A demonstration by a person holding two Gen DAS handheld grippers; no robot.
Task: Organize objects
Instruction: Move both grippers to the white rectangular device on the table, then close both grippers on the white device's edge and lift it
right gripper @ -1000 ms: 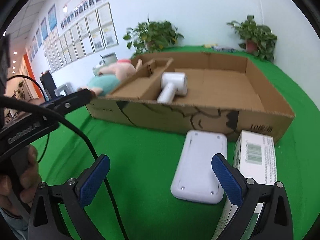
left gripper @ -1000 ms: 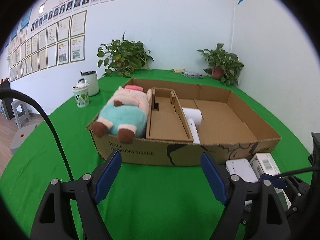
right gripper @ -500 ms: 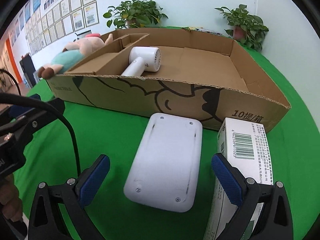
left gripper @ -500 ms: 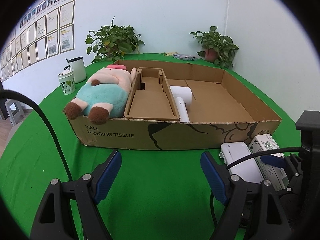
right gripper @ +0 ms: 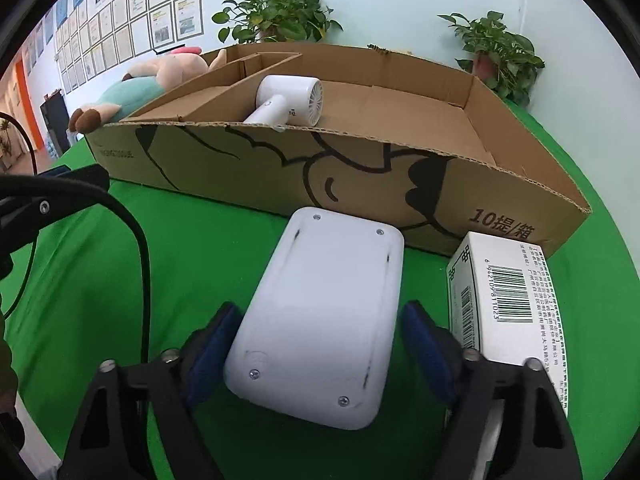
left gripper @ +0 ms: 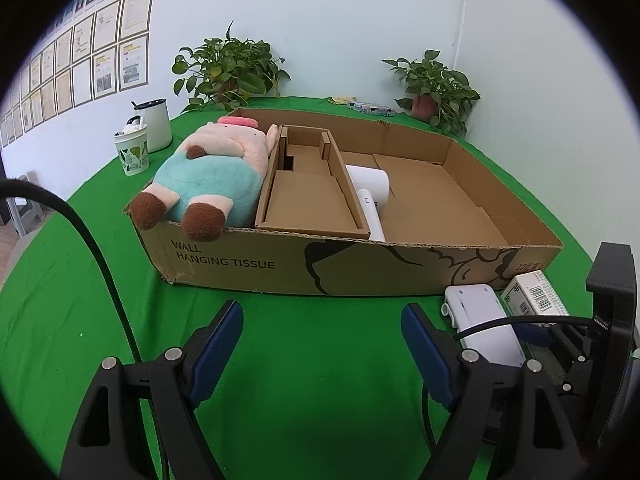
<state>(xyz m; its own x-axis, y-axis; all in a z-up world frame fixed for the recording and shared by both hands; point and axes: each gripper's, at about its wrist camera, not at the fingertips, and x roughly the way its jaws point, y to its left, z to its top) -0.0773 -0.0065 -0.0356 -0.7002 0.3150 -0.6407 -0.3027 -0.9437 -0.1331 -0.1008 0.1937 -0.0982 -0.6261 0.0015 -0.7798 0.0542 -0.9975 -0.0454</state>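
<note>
A flat white plastic device [right gripper: 328, 304] lies on the green cloth in front of the cardboard box [right gripper: 360, 168]. My right gripper [right gripper: 320, 344] is open, its blue pads on either side of the device's near end, with small gaps. A white carton with a barcode [right gripper: 504, 300] lies just right of it. The box [left gripper: 248, 260] holds a plush pig [left gripper: 212, 172] at the left and a white hair dryer [left gripper: 372, 196] in the middle. My left gripper [left gripper: 322, 348] is open and empty over bare cloth. The device [left gripper: 480, 324] also shows in the left wrist view.
Two potted plants [left gripper: 228, 68] [left gripper: 436, 88] stand at the back against the wall. A white canister [left gripper: 156, 124] and a paper cup [left gripper: 132, 152] stand left of the box. A black cable [left gripper: 100, 260] hangs at the left. The right half of the box floor is bare cardboard.
My right gripper has moved forward and down, so the white device now sits between its pads. The left gripper has shifted a little relative to the box.
</note>
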